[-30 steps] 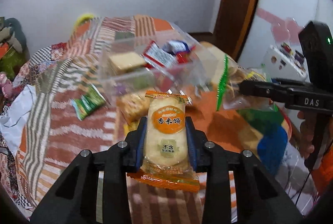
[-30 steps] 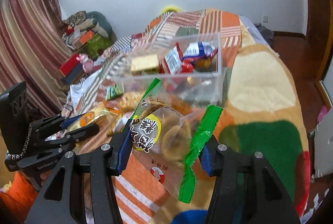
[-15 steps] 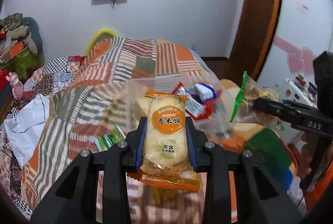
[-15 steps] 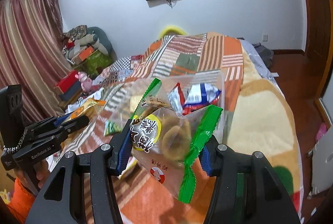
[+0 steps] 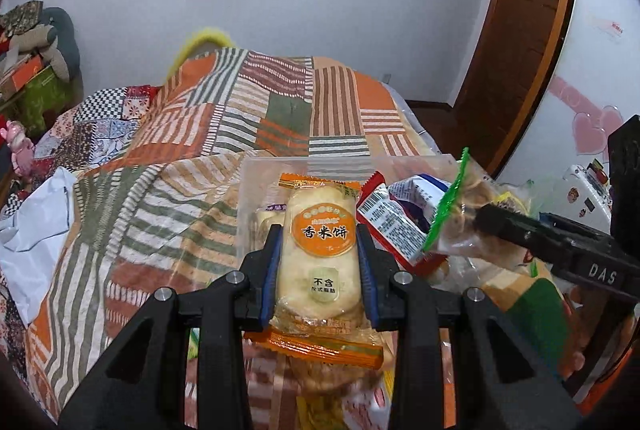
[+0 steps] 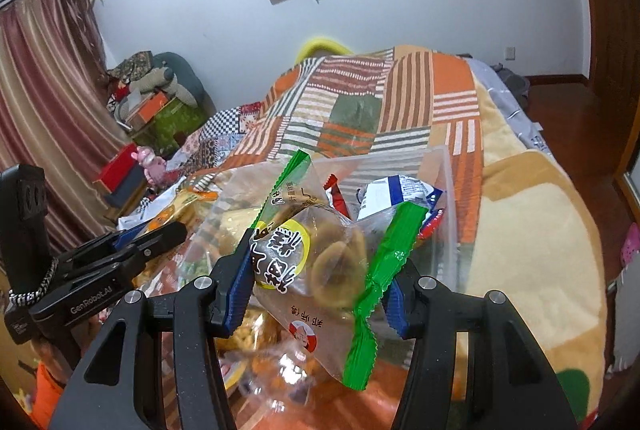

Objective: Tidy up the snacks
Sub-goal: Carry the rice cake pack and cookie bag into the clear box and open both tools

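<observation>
My left gripper (image 5: 320,270) is shut on an orange rice cracker packet (image 5: 320,254), held upright just in front of the clear plastic box (image 5: 272,166). My right gripper (image 6: 316,286) is shut on a clear green-edged biscuit bag (image 6: 320,262), held over the near side of the same box (image 6: 444,198). The box holds a red packet (image 5: 392,226) and a blue-white packet (image 6: 396,194). The right gripper (image 5: 492,218) shows at the right of the left wrist view, the left gripper (image 6: 168,230) at the left of the right wrist view.
The box sits on a bed with a striped patchwork quilt (image 5: 200,134) and a yellow-green blanket (image 6: 532,230). More loose snack packets (image 5: 352,402) lie below my grippers. A wooden door (image 5: 516,30) stands at the right, clutter and a curtain (image 6: 44,102) at the left.
Both grippers have moved forward with their packets still gripped. The box now sits close in front of and beneath them, and the loose snacks have dropped below view.
</observation>
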`<state>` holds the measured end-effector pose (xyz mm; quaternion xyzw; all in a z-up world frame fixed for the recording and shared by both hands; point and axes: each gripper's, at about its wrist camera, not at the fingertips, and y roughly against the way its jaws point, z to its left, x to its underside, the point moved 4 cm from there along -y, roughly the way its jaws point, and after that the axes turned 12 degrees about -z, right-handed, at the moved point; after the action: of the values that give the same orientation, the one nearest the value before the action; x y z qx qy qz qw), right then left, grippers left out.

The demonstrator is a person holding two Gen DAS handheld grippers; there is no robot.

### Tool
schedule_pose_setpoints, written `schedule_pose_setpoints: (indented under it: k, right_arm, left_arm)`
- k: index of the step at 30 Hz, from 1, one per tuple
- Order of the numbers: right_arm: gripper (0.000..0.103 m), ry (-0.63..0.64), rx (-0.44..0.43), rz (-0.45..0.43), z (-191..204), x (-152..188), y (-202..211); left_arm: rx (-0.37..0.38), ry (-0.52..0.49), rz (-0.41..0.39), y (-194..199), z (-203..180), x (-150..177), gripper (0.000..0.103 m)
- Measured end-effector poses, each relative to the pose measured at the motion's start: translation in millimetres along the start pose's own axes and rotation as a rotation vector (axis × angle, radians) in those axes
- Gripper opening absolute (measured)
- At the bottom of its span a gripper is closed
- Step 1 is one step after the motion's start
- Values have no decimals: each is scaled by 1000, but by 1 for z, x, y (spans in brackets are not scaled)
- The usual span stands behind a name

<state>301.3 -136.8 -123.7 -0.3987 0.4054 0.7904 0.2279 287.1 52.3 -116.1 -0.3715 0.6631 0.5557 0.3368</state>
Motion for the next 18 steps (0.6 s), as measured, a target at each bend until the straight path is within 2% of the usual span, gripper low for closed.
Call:
schedule_pose_setpoints:
  k: [6, 13, 15, 17, 18]
  right_arm:
    - [51, 29, 12, 18, 6, -4, -23]
    - [52, 42, 21, 44, 7, -11, -55]
    - [53, 51, 23, 63, 9, -9, -64]
    - [54, 63, 39, 80, 9, -6, -70]
    - [55, 64, 41, 81, 9, -5, -70]
  left_arm:
    - [-11, -10, 20, -33, 4, -8, 34]
    - [-18, 38, 67, -65, 14, -12, 34]
    - [-31, 53, 83, -72, 18, -10, 39]
    - [-27, 68, 108, -77, 21, -7, 51]
    - [-18, 75, 110, -77, 22, -6, 52]
